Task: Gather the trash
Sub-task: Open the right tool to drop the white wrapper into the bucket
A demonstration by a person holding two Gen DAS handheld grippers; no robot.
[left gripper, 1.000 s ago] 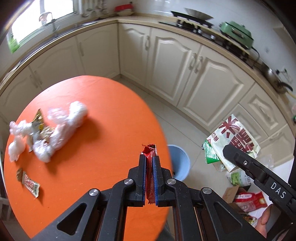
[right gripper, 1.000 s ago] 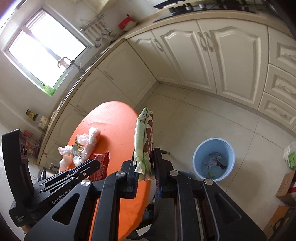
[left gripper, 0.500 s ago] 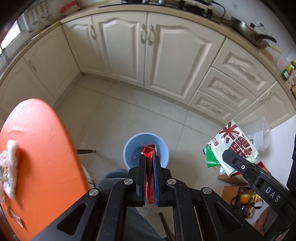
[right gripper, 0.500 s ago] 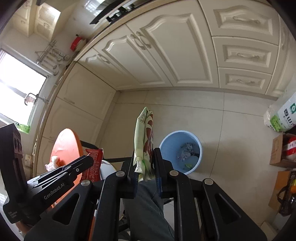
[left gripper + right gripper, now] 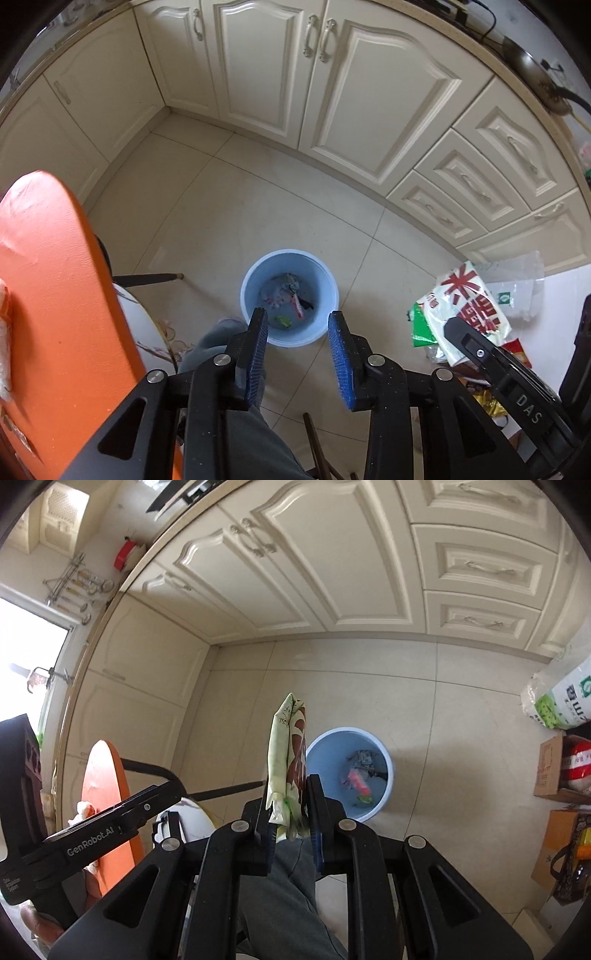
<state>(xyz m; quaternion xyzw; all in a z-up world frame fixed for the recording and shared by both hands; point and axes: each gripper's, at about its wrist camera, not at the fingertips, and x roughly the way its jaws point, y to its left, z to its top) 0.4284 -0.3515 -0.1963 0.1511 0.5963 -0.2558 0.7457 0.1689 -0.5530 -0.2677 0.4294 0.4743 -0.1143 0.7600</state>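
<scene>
One blue trash bin (image 5: 290, 302) on tiled floor (image 5: 229, 206), open top, well apart from cabinets. Inside bin: one pink-red wrapper (image 5: 358, 778), one small green scrap (image 5: 282, 320), one grey crumpled piece (image 5: 364, 758), some dark bits; exact count of bits hard to tell. One green-and-white wrapper (image 5: 286, 760) with brown print clamped in right gripper (image 5: 288, 805), standing upright above pads, just left of bin in right wrist view, not over bin opening. Left gripper (image 5: 298, 325) above near rim of bin, jaws opening, nothing between blue pads (image 5: 258, 343). Two grippers total, one loaded, one empty.

One orange round table (image 5: 48, 280) at left edge, white crumpled plastic (image 5: 4, 332) on it, mostly cut off. One grey trouser leg (image 5: 280, 893) of person below both grippers. One dark chair leg (image 5: 147, 278) sticking out beside table.

Right of bin, pile on floor: one white bag with red characters (image 5: 469, 302), one green packet (image 5: 421, 325), one clear plastic bag (image 5: 517, 280). Right wrist view: one white-green pack (image 5: 561, 698), two cardboard boxes (image 5: 550, 768) stacked against wall, contents partly red, rest unclear. Cream cabinets (image 5: 332, 92) behind, three drawers (image 5: 476, 177) at right. One pan (image 5: 528, 66) on counter.
</scene>
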